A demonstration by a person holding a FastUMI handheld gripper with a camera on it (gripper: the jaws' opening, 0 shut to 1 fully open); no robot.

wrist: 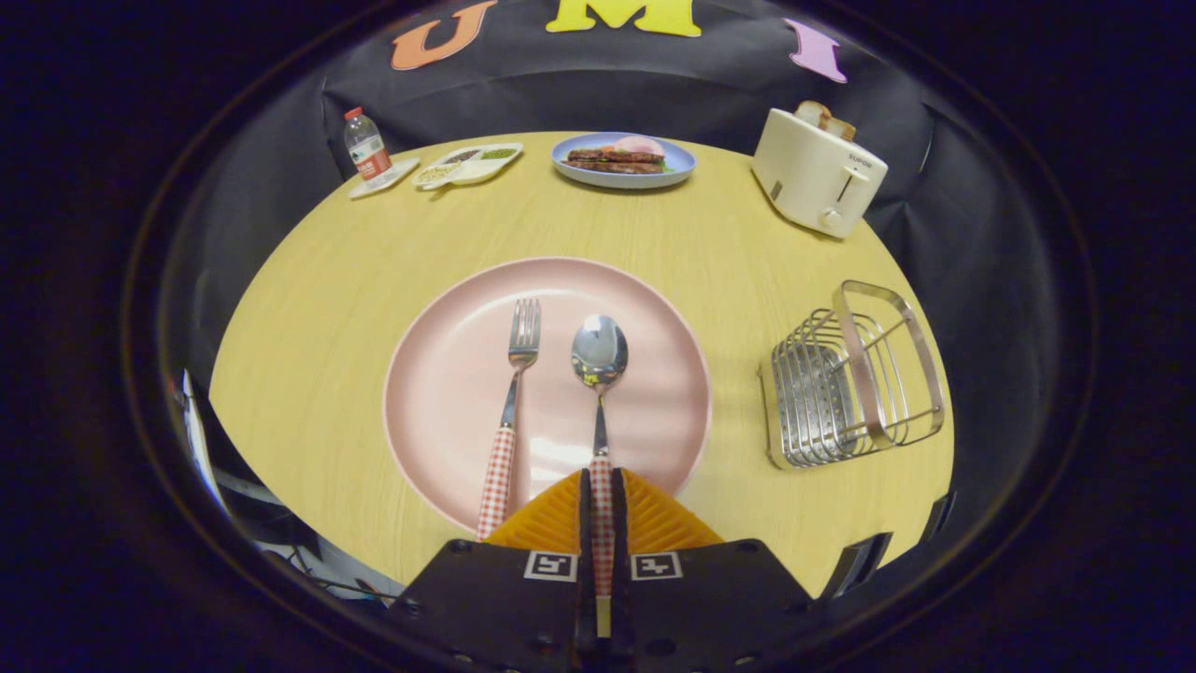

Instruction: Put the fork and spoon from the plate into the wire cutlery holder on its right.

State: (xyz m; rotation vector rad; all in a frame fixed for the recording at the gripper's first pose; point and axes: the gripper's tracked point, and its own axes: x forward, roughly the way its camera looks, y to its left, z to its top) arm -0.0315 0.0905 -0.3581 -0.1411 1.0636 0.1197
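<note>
A pink plate point(448, 393) lies on the round wooden table just ahead of my fingers. On it rest a fork point(516, 383) and a spoon point(599, 360), side by side, both with red-and-white checked handles pointing toward me. My gripper point(603, 486) is shut on the spoon's checked handle, which runs between the two fingers; the spoon's bowl lies on the plate beyond them. The fork sits just left of the fingers, untouched. The wire cutlery holder point(855, 379) stands empty on the table to the right of the plate.
A cream toaster point(818, 173) with bread in it stands at the back right. A blue plate of food point(623, 161), a white divided dish point(470, 164) and a small water bottle point(366, 145) line the far edge of the table point(318, 308).
</note>
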